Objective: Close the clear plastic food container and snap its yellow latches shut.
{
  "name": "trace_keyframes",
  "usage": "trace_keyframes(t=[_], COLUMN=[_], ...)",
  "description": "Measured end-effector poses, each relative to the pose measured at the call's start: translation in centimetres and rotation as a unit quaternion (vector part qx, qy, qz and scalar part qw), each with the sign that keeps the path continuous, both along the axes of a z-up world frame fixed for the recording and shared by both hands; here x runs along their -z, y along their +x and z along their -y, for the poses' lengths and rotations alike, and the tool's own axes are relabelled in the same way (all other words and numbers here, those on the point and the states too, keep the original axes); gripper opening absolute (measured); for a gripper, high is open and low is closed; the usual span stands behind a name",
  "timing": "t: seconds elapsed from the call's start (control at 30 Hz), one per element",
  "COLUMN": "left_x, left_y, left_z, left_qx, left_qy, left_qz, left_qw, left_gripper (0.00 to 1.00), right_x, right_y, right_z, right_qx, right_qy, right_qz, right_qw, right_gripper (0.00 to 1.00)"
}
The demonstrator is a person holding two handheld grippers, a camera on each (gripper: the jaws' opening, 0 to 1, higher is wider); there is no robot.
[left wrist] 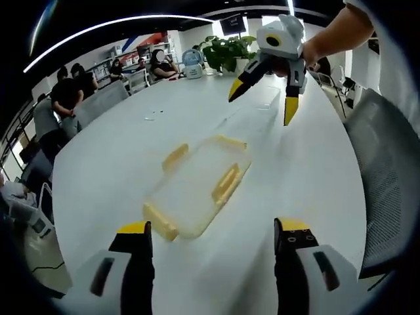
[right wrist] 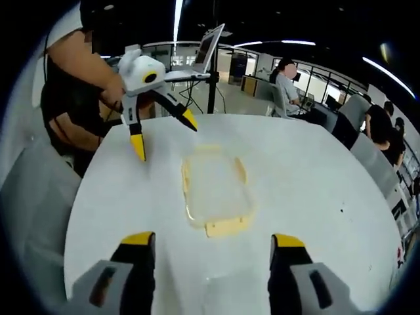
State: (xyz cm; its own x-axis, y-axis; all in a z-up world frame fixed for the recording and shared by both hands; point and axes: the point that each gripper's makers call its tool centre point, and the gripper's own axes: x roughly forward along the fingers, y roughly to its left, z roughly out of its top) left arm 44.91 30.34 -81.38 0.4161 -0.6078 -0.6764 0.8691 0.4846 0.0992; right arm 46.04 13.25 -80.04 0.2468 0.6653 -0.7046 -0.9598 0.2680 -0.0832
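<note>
Left gripper view: the table (left wrist: 118,157) carries the container (left wrist: 197,187) at its middle, lid seemingly on, latches (left wrist: 226,184) apparently unsnapped. Left gripper (left wrist: 213,236) and right gripper (right wrist: 213,246) hover apart from it, jaws wide, empty. Next comes pressing a latch down.
</note>
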Motion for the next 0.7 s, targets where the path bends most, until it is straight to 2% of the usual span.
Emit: trace_keyframes(t=[0.7], left_x=[0.6], left_y=[2.5], left_z=[-1.1], left_qx=[0.037], left_qy=[0.035], left_qz=[0.004], left_qw=[0.9987], left_gripper=[0.71], right_x=[1.2], right_y=[1.7], right_z=[-2.0], right_qx=[-0.047], right_qy=[-0.028], right_qz=[0.0], right_qw=[0.9985], right_gripper=[0.69])
